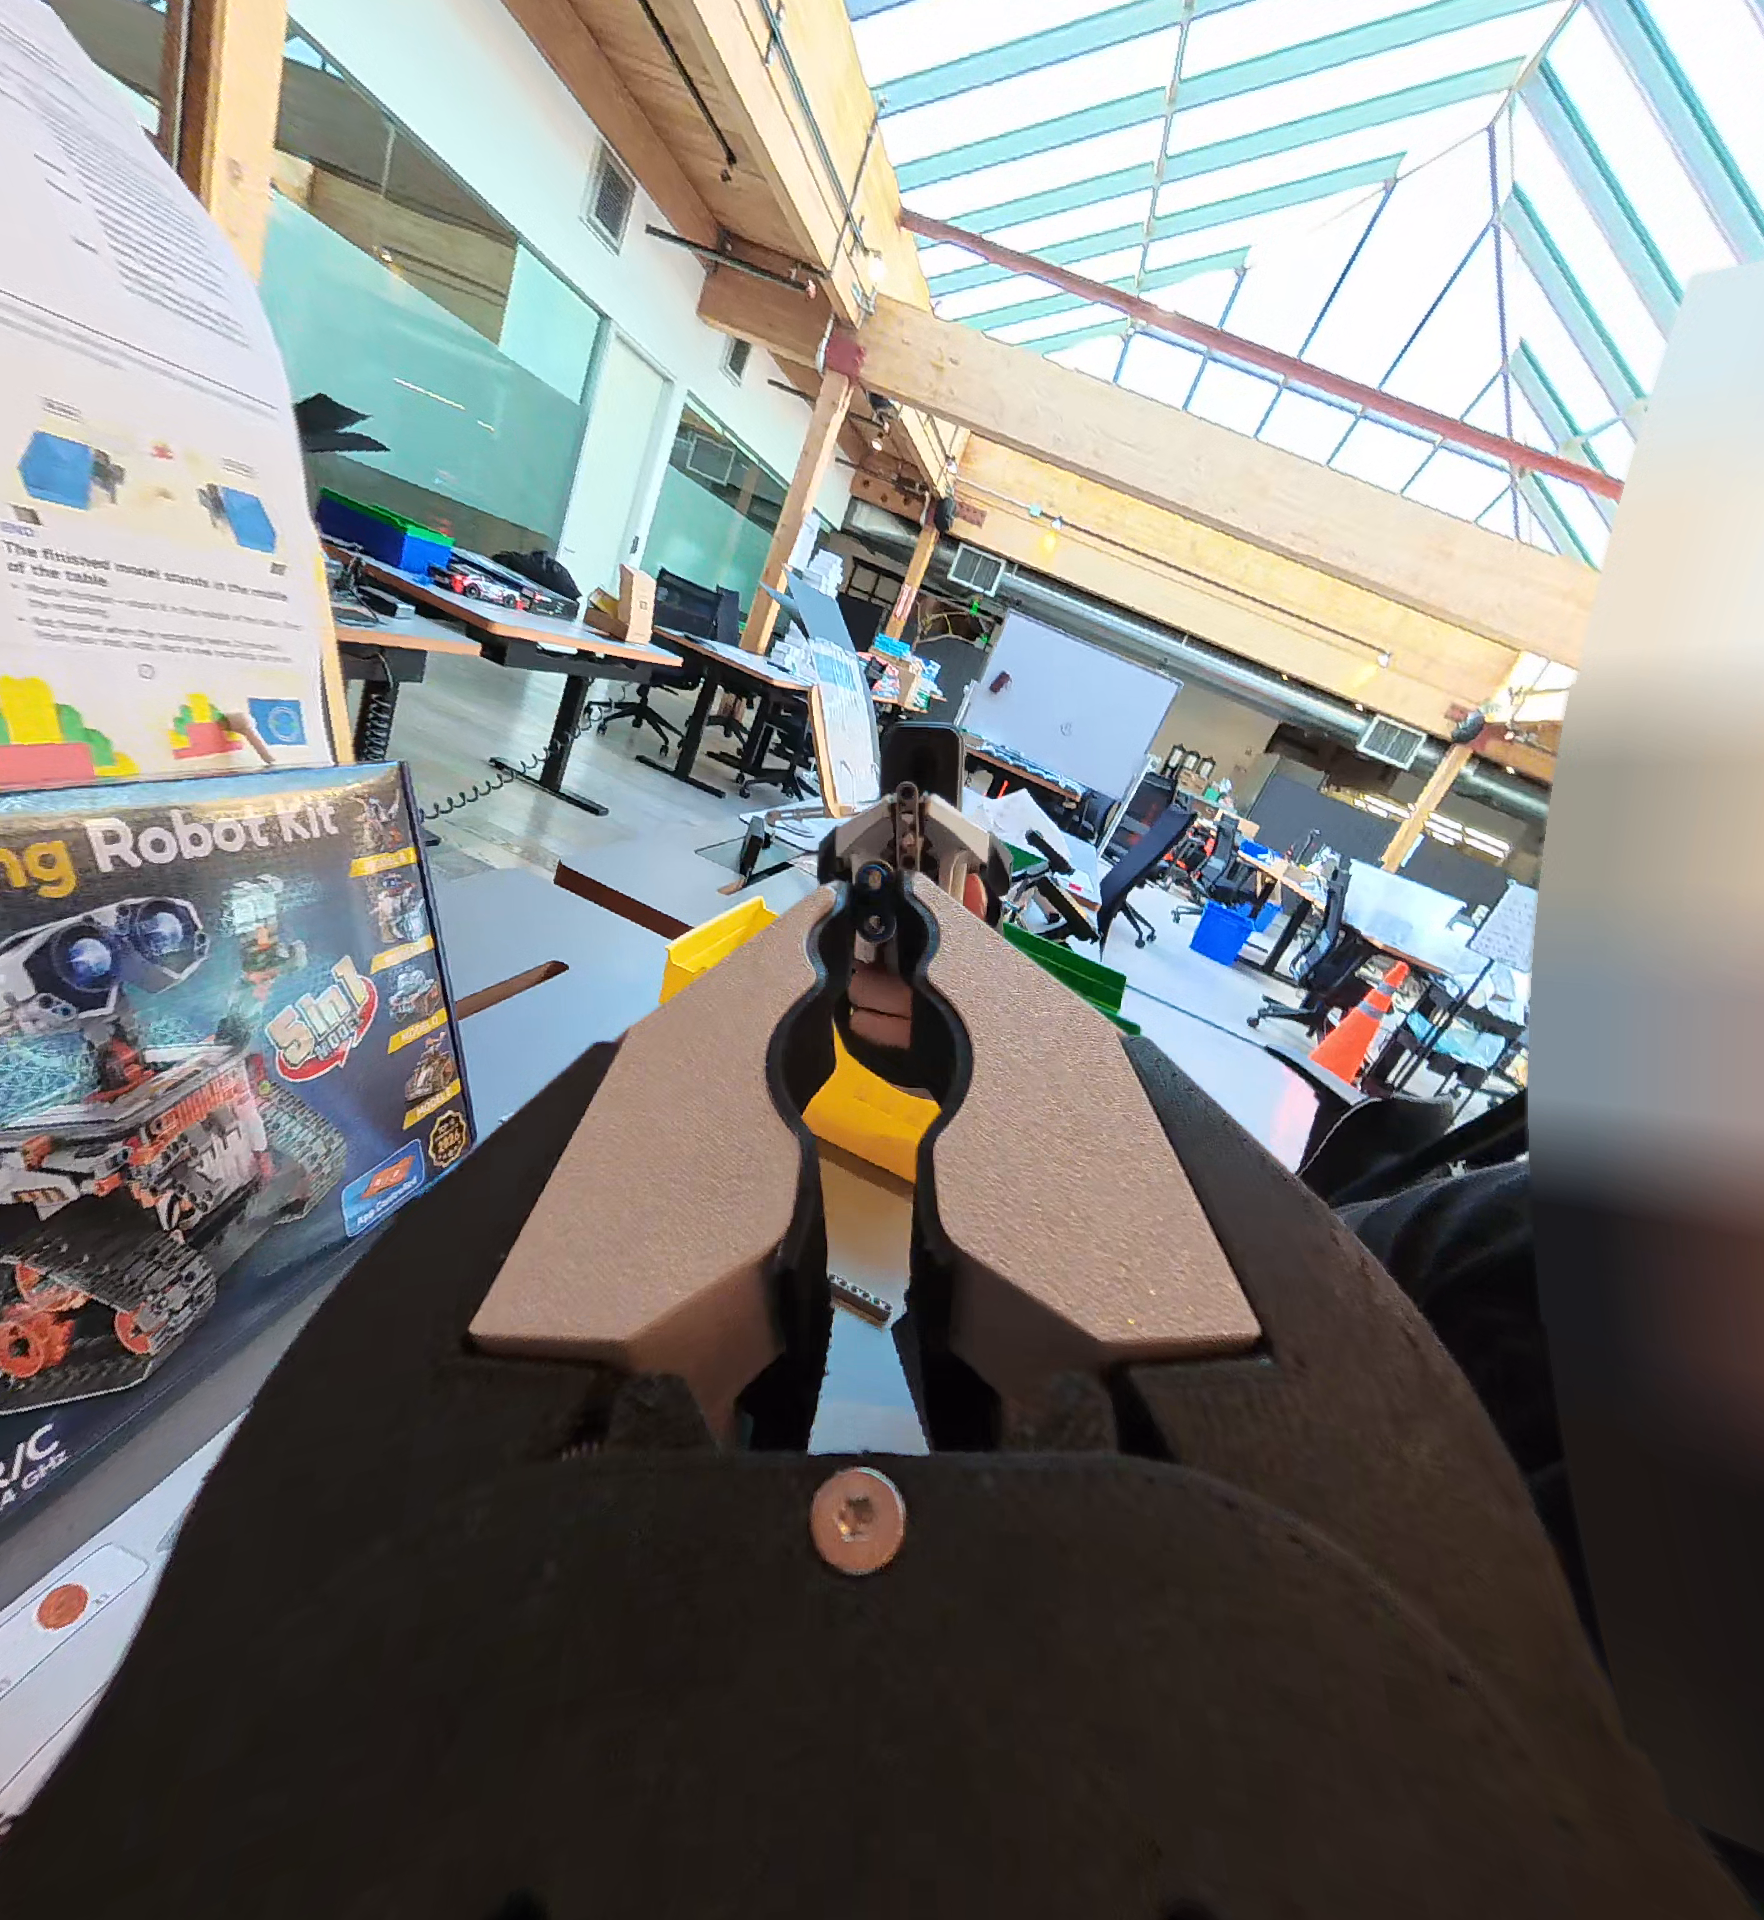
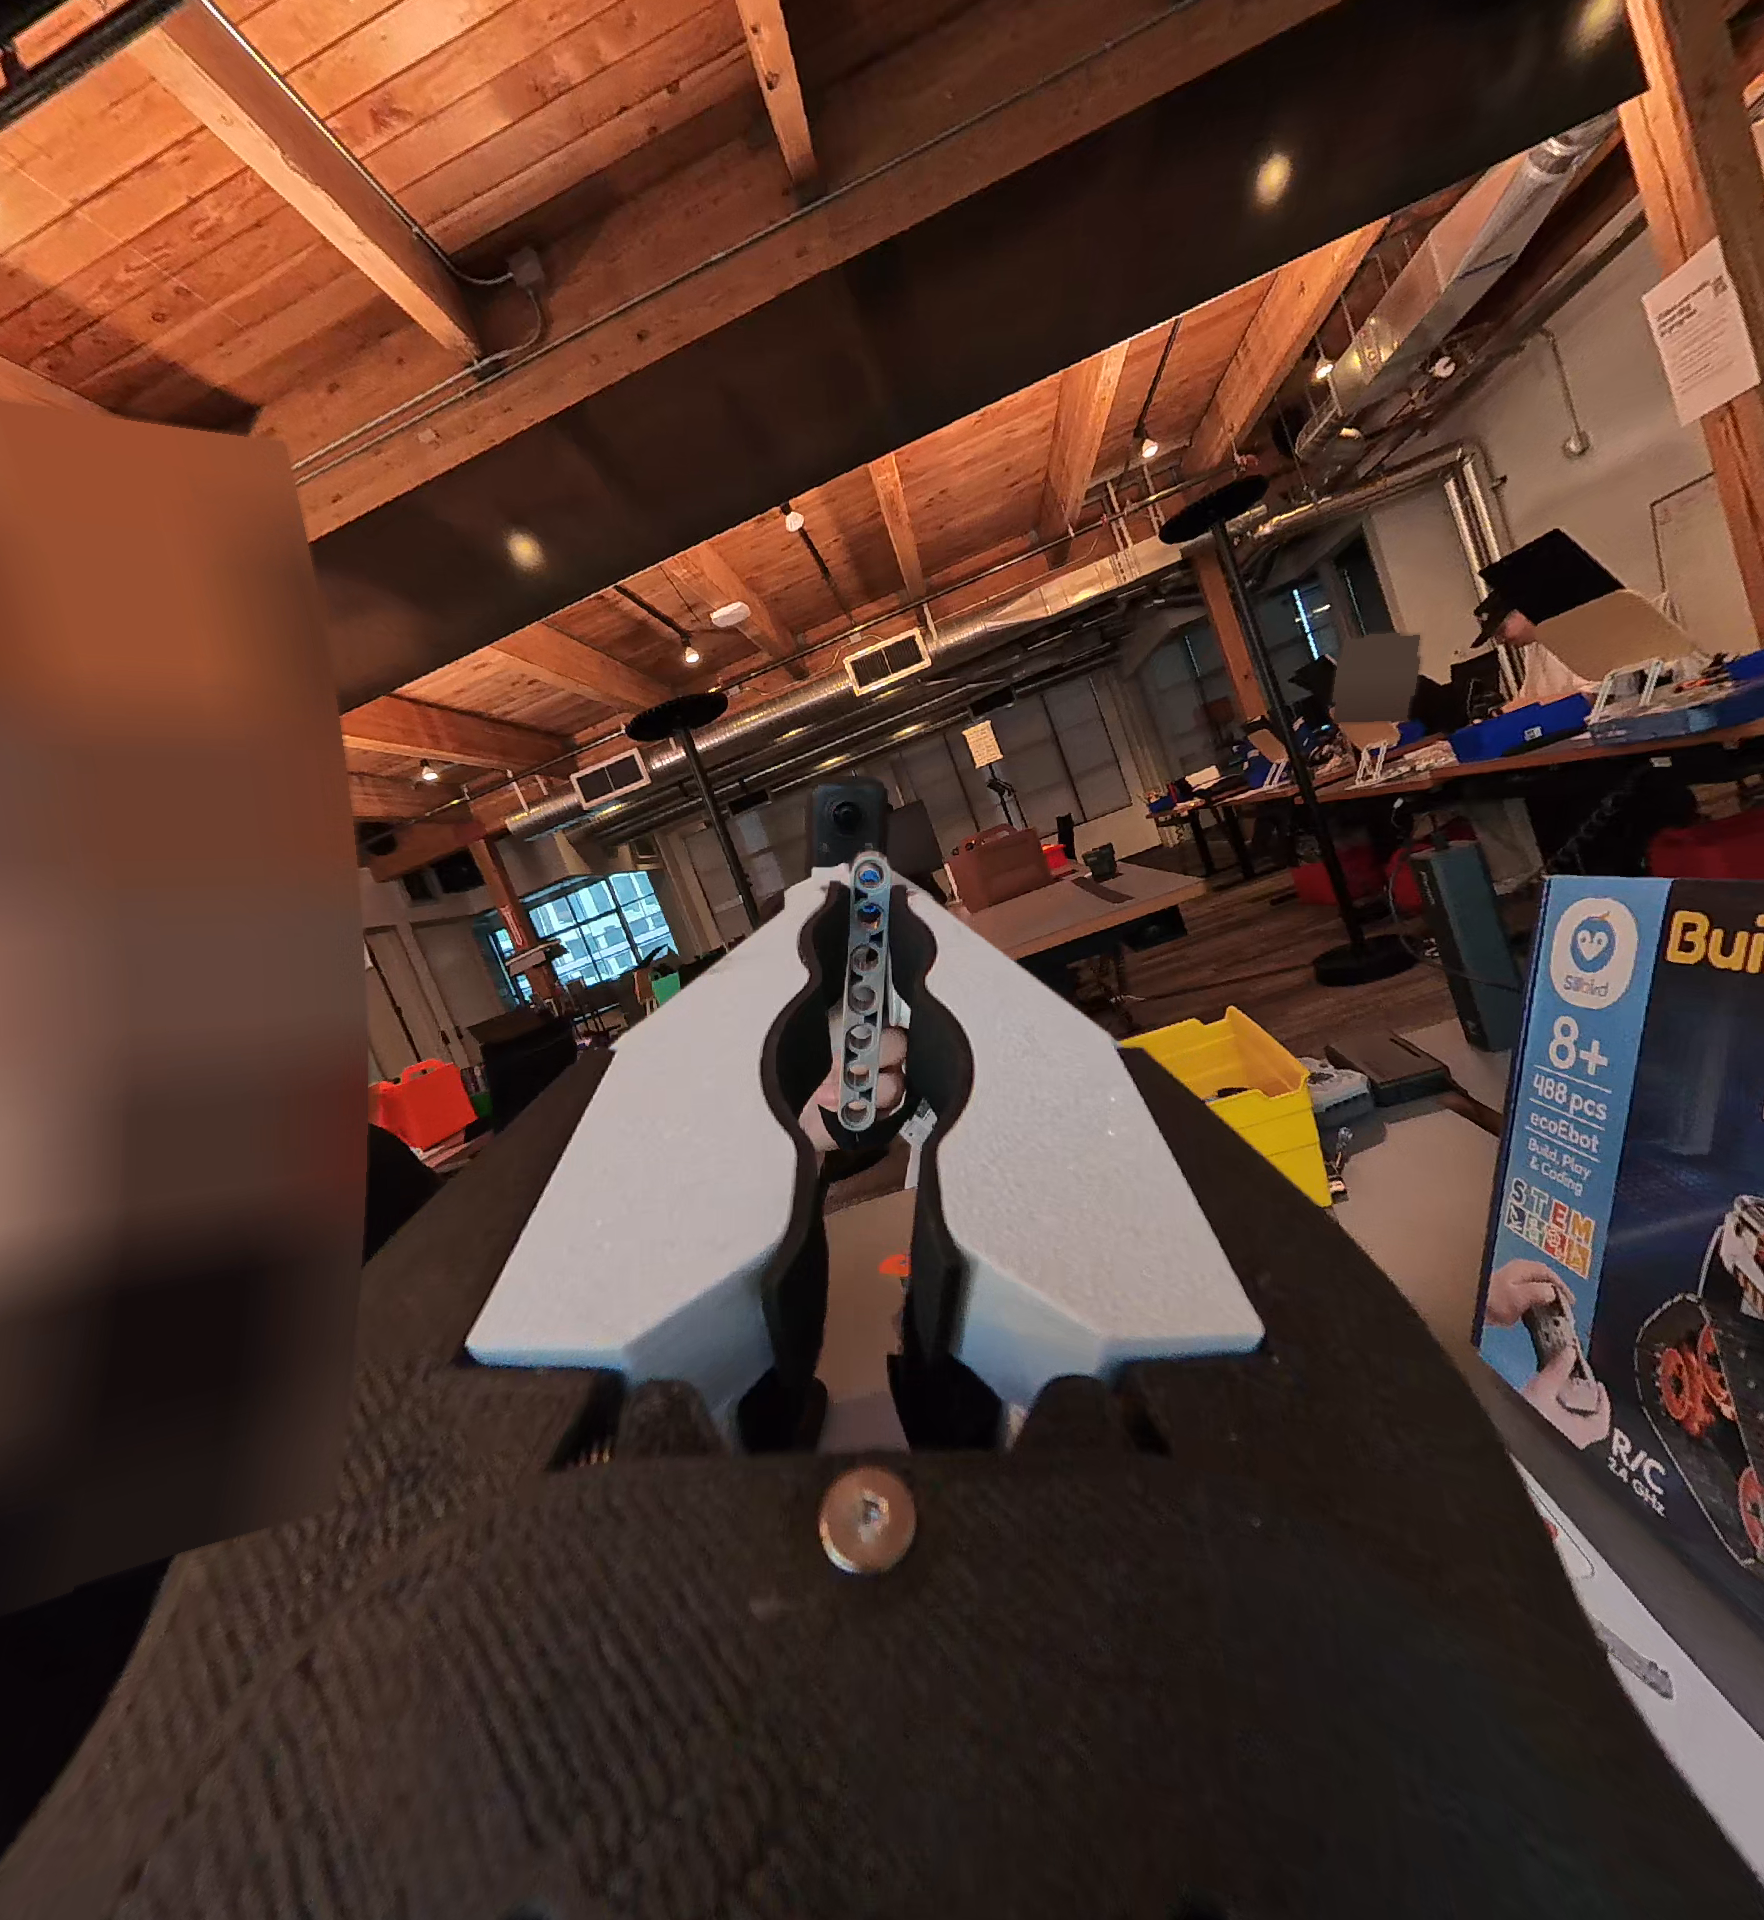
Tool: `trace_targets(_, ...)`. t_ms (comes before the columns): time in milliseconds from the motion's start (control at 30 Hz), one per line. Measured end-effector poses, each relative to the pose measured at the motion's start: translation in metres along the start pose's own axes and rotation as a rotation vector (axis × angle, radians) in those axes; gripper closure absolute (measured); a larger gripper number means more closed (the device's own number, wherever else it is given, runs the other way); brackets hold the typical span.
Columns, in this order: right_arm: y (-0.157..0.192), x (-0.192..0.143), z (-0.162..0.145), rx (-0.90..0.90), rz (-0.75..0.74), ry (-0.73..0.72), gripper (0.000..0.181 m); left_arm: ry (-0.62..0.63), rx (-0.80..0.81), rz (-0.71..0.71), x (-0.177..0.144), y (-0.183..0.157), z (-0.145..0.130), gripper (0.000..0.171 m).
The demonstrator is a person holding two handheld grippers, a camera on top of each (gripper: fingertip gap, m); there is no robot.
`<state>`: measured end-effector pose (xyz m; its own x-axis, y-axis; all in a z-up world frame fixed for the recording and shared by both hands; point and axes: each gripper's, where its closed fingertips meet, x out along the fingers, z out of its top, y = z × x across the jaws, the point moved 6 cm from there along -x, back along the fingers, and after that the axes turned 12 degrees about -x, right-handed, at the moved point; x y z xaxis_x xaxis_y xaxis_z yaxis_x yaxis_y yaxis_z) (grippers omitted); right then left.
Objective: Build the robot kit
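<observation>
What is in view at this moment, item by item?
table: one, grey, under everything
kit box: one, dark blue, standing on the table
instruction sheet: one, white, upright behind the kit box
yellow bin: one, yellow, on the table
green bin: one, green, beside the yellow bin
grey beam: one, grey with two blue pins, hanging between the right jaws
black piece: one, black, at the left jaws' tips
left gripper: one, tan fingers, apparently shut on the black piece
right gripper: one, white fingers, apparently shut on the grey beam
</observation>
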<state>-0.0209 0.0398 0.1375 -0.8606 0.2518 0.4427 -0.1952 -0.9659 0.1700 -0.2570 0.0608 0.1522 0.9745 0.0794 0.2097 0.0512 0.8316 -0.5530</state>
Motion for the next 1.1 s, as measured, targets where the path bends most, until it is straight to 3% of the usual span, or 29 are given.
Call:
trace_targets(200, -0.008, 0.004, -0.006, 0.051, -0.023, -0.021, 0.176, -0.016, 0.028, 0.018, -0.003, -0.002, 0.002, 0.166)
trace_targets(267, -0.017, 0.008, -0.015, 0.173, 0.02, -0.076, 0.176, -0.033, 0.026, 0.019, -0.005, -0.003, 0.005, 0.166)
trace_targets(333, -0.025, 0.002, -0.009, 0.377, 0.124, -0.221, 0.176, -0.061, 0.015, 0.006, -0.008, -0.004, 0.008, 0.167)
trace_targets(400, -0.047, -0.03, 0.012, 0.536, 0.19, -0.469, 0.176, -0.086, -0.004, -0.025, -0.011, -0.004, 0.011, 0.167)
trace_targets(467, -0.071, -0.08, 0.028, 0.591, 0.158, -0.694, 0.177, -0.102, -0.025, -0.023, -0.014, -0.001, 0.013, 0.167)
trace_targets(533, -0.078, -0.118, 0.039, 0.592, 0.095, -0.796, 0.177, -0.113, -0.04, -0.028, -0.017, -0.003, 0.014, 0.167)
trace_targets(600, -0.066, -0.136, 0.061, 0.514, 0.112, -0.845, 0.177, -0.126, -0.021, -0.043, -0.02, -0.009, 0.017, 0.167)
trace_targets(667, -0.047, -0.128, 0.074, 0.357, 0.052, -0.723, 0.177, -0.135, 0.01, -0.014, -0.024, -0.011, 0.019, 0.167)
trace_targets(800, -0.03, -0.091, 0.067, -0.056, -0.295, -0.296, 0.176, -0.124, 0.011, 0.009, -0.024, -0.009, 0.018, 0.166)
trace_targets(900, -0.016, -0.061, 0.055, -0.238, -0.304, -0.113, 0.176, -0.093, -0.018, 0.011, -0.015, -0.003, 0.011, 0.167)
trace_targets(967, -0.011, -0.039, 0.04, -0.256, -0.264, -0.024, 0.176, -0.066, -0.031, 0.014, -0.006, 0.002, 0.005, 0.167)
trace_targets(1100, -0.004, 0.005, 0.003, -0.086, -0.106, 0.069, 0.176, -0.027, -0.118, -0.024, 0.01, 0.014, -0.006, 0.166)
